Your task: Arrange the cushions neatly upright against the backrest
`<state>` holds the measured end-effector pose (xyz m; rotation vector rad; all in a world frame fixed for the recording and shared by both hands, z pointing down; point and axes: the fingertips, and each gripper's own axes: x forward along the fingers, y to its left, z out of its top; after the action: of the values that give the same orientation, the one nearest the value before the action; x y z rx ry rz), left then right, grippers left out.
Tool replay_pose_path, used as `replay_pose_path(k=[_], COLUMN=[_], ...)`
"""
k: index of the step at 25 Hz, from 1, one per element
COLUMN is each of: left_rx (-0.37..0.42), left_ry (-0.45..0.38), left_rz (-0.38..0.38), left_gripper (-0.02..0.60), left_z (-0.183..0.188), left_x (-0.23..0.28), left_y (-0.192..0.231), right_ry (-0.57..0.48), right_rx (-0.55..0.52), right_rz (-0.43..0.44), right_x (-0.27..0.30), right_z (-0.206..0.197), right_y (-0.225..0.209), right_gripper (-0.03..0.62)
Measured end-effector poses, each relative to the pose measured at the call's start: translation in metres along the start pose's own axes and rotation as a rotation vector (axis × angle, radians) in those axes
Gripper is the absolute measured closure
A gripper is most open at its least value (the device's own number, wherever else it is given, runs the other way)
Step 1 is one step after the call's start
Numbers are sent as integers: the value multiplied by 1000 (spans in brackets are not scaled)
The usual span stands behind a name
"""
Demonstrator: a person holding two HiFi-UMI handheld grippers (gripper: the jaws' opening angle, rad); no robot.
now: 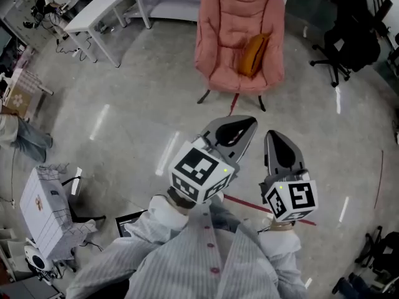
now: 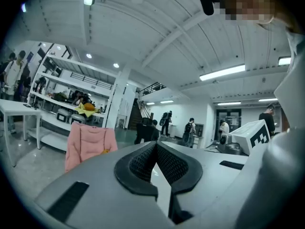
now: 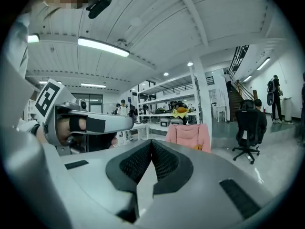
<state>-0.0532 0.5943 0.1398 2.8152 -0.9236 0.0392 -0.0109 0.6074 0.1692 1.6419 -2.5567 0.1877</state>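
One orange fabric cushion [image 1: 252, 53] slumps tilted by the right edge of the pink padded armchair [image 1: 230, 11] seat in my head view, well apart from me; I judge nothing arranged yet. Left gripper view: my left gripper [image 2: 156, 146] is closed, empty. Right gripper view: my right gripper [image 3: 151, 144] likewise.

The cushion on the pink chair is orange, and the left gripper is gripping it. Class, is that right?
No. The left gripper is not gripping the cushion: the head view shows it shut on nothing, well short of the pink chair. The cushion is orange and on the chair.
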Motion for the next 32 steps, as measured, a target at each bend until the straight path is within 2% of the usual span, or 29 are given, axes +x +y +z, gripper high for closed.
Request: replay_pose_path(k=[9, 15, 23, 32], left_rx=[23, 18, 31, 41], left_ry=[-30, -39, -43, -21], left_rz=[10, 16, 8, -22], left_gripper=[572, 572, 572, 572], left_z=[11, 16, 27, 43], left_x=[2, 14, 51, 109], left_y=[-9, 7, 62, 154], right_ry=[-45, -40, -42, -43], right_rx=[-1, 8, 3, 36], right_rz=[13, 6, -21, -35], right_x=[-14, 0, 60, 165], right_z=[12, 9, 17, 33], right_y=[-6, -20, -46, -78], right_gripper=[580, 582, 580, 580])
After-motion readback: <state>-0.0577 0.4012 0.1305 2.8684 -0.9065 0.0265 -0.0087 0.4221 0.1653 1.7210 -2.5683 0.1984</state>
